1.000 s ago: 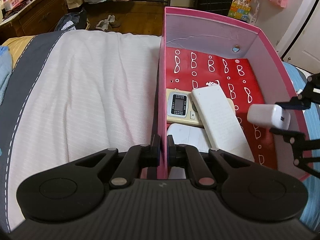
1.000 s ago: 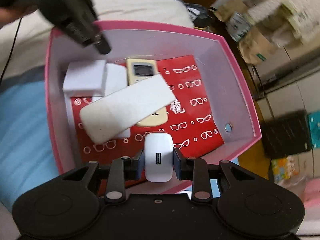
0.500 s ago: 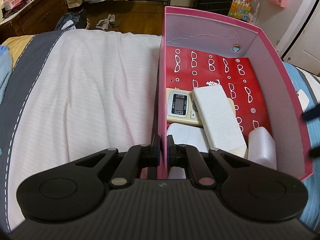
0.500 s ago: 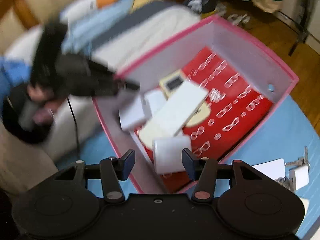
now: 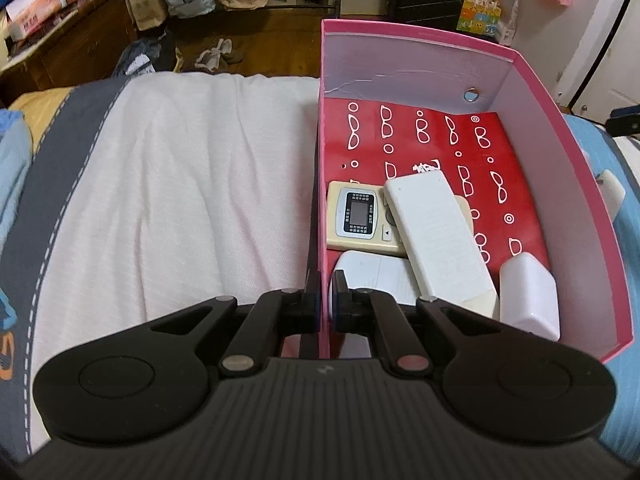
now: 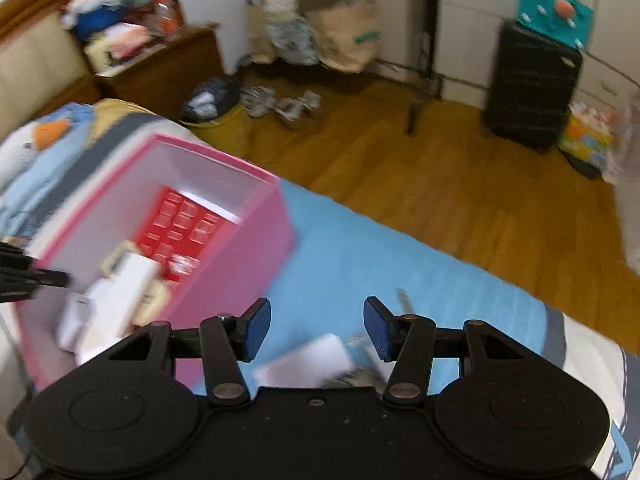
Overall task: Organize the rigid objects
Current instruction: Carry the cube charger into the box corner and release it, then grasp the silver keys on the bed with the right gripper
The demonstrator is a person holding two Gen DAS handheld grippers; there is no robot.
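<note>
My left gripper (image 5: 325,292) is shut on the left wall of the pink box (image 5: 580,184), one finger outside it and one inside. On the box's red floor lie a beige remote with a screen (image 5: 356,216), a long white remote (image 5: 436,236) across it, a flat white block (image 5: 376,276) and a white charger (image 5: 528,296) at the near right. My right gripper (image 6: 316,328) is open and empty above the blue bedspread, to the right of the pink box (image 6: 240,248). A white card (image 6: 304,364) and keys (image 6: 404,304) lie under it.
The box rests on a bed with a white sheet (image 5: 180,200) on its left and a blue cover (image 6: 380,256) on its right. Beyond the bed's edge are a wooden floor (image 6: 460,176), a black suitcase (image 6: 532,92), paper bags and a nightstand.
The right gripper opened and dropped the white charger into the box's near right corner. It then swung out to the right over the blue cover. The left gripper kept its hold.
</note>
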